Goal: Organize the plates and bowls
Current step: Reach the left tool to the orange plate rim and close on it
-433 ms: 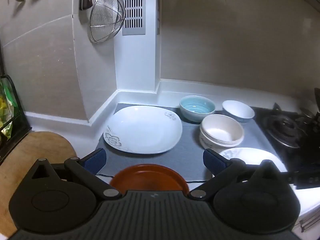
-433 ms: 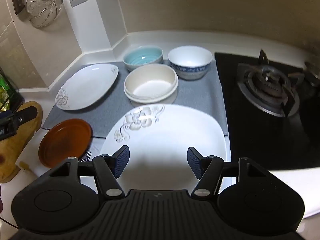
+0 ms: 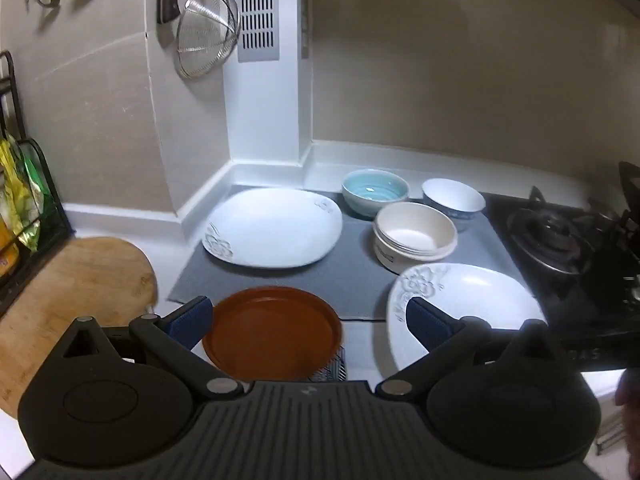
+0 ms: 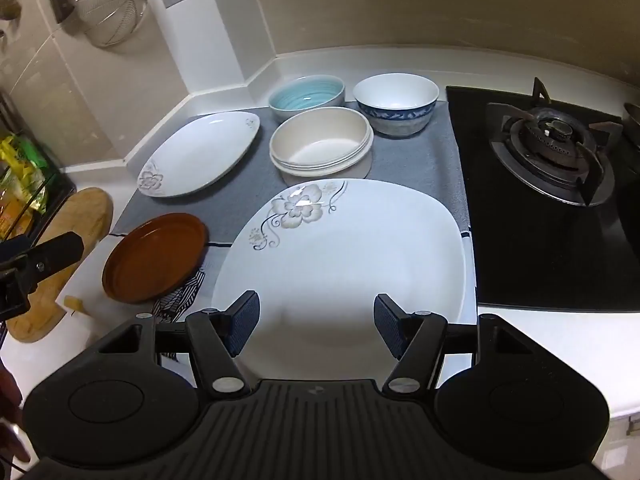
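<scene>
A grey mat [image 3: 352, 284] [image 4: 400, 160] carries a white floral plate [image 3: 276, 228] [image 4: 200, 152] at the left, a teal bowl [image 3: 374, 196] [image 4: 306, 94], a blue-patterned white bowl [image 3: 454, 200] [image 4: 396, 104] and stacked cream bowls [image 3: 414, 236] [image 4: 320, 142]. A second white floral plate [image 3: 468, 300] [image 4: 344, 248] lies at the front right. A brown plate [image 3: 272, 330] [image 4: 154, 256] lies at the front left. My left gripper [image 3: 308, 324] is open above the brown plate. My right gripper [image 4: 316, 326] is open over the near rim of the front white plate.
A black gas hob [image 3: 560, 240] [image 4: 552, 152] is at the right. A wooden cutting board [image 3: 72, 292] [image 4: 68, 240] and a rack with packets [image 3: 24, 208] are at the left. A strainer [image 3: 208, 32] and a cleaver hang on the wall.
My left gripper has pulled back and up, so the brown plate shows in full between its fingers. My right gripper has barely moved.
</scene>
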### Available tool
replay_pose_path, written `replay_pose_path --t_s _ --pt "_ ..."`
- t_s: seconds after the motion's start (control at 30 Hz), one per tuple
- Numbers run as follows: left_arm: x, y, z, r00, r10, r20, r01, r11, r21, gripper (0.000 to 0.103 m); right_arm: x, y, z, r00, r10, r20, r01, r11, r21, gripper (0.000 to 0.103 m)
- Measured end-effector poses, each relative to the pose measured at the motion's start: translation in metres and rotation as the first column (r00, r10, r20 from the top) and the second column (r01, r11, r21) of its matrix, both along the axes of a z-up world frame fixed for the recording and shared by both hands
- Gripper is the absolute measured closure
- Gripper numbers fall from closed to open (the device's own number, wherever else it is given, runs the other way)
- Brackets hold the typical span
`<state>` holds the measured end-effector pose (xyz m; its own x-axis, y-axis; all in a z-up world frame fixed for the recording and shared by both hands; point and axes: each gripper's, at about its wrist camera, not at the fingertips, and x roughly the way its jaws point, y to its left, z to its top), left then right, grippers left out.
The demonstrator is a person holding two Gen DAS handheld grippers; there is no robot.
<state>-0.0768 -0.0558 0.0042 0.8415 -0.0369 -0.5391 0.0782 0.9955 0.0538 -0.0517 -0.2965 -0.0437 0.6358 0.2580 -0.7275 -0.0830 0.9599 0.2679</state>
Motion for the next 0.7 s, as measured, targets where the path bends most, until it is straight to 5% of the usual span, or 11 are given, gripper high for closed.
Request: replay_pose_path --t_s 0.3,0.4,0.7 --pt "0.022 0.016 0.015 0.990 -0.016 -0.137 0.005 0.997 -0.079 0.001 -0.004 0.006 0.006 1.000 0.003 0.011 -0.002 0.999 -0.038 0.037" --pt "0.034 0.026 0.016 0.990 -0.048 -0.132 0.031 0.991 -0.130 0.001 0.001 0.006 0.014 0.999 -0.028 0.036 0.030 0.998 -0.061 0.037" --pt "0.069 0.032 0.017 0.990 -0.120 -0.079 0.111 0.987 -0.115 0.001 0.026 0.024 0.021 0.994 -0.109 0.023 0.111 0.989 -0.102 0.037"
